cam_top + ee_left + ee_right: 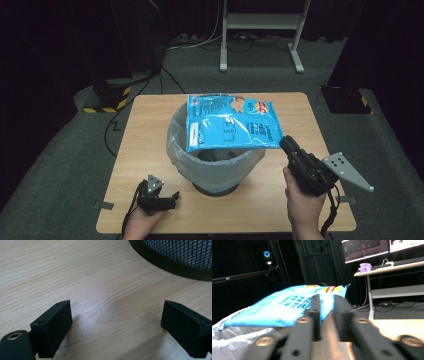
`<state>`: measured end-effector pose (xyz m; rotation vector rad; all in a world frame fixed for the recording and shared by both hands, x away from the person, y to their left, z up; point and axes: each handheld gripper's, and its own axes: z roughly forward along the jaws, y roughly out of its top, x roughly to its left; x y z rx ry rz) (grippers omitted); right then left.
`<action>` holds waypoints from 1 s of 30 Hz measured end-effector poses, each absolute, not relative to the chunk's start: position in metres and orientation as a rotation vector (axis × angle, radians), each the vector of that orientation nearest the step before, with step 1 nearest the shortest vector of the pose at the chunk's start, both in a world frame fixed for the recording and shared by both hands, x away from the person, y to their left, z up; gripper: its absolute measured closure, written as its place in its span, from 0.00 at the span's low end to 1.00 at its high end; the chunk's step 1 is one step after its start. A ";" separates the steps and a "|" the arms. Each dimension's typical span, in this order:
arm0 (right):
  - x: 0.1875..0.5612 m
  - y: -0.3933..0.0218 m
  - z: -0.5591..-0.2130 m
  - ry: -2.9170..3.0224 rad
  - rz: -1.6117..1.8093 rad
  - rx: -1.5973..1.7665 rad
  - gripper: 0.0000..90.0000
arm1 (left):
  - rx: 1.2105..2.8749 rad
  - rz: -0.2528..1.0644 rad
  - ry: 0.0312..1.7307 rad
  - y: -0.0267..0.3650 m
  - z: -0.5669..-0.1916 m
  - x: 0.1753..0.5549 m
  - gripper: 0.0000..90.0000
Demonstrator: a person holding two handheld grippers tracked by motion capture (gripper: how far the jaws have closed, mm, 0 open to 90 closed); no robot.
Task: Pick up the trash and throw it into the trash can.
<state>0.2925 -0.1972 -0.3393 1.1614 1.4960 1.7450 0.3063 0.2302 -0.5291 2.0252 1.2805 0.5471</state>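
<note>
1. Could not read the print on the blue snack bag [231,122]; bag's near-right corner hidden behind the right gripper [285,142] in the high view.
2. Saw little of the wastebasket's inside, covered by the bag; only a dark gap near the front rim.
3. In the left gripper view, caught just the black mesh wall and base ring of the wastebasket [180,257], cut off at the top right.
4. Lay flat across the rim of the lined wastebasket [215,160], at the middle of the wooden table [150,150]: glossy blue, a red and yellow logo towards its far right.
5. Right gripper: jaws a narrow gap apart, meeting the bag's near-right edge; cannot tell whether actually clamped on it.
6. Left gripper [156,196]: rested at the table's near left, jaws spread wide, nothing between them but bare wood.
</note>
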 end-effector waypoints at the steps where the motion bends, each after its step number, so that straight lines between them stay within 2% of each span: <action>1: 0.293 -0.197 -0.339 1.496 1.745 1.161 0.97 | 2.025 0.547 1.281 0.230 -0.529 0.306 0.11; 2: 0.291 -0.195 -0.339 1.493 1.728 1.142 1.00 | 2.025 0.546 1.280 0.230 -0.529 0.306 0.11; 7: 0.288 -0.197 -0.333 1.460 1.715 1.112 1.00 | 2.025 0.545 1.280 0.230 -0.529 0.306 0.11; 16: 0.285 -0.204 -0.283 1.387 1.697 0.992 1.00 | 2.026 0.546 1.280 0.230 -0.529 0.306 0.11; 21: 0.288 -0.192 -0.273 1.405 1.685 0.952 0.99 | 2.026 0.547 1.280 0.230 -0.529 0.306 0.11; 22: 0.290 -0.184 -0.272 1.414 1.680 0.937 0.95 | 2.025 0.544 1.279 0.230 -0.529 0.306 0.11; 23: 0.290 -0.184 -0.272 1.414 1.680 0.937 0.95 | 2.025 0.544 1.279 0.230 -0.529 0.306 0.11; 24: 0.290 -0.181 -0.272 1.421 1.687 0.931 0.89 | 2.026 0.545 1.278 0.230 -0.529 0.306 0.11; 30: 0.294 -0.169 -0.276 1.471 1.692 0.925 0.82 | 2.028 0.545 1.275 0.231 -0.529 0.306 0.11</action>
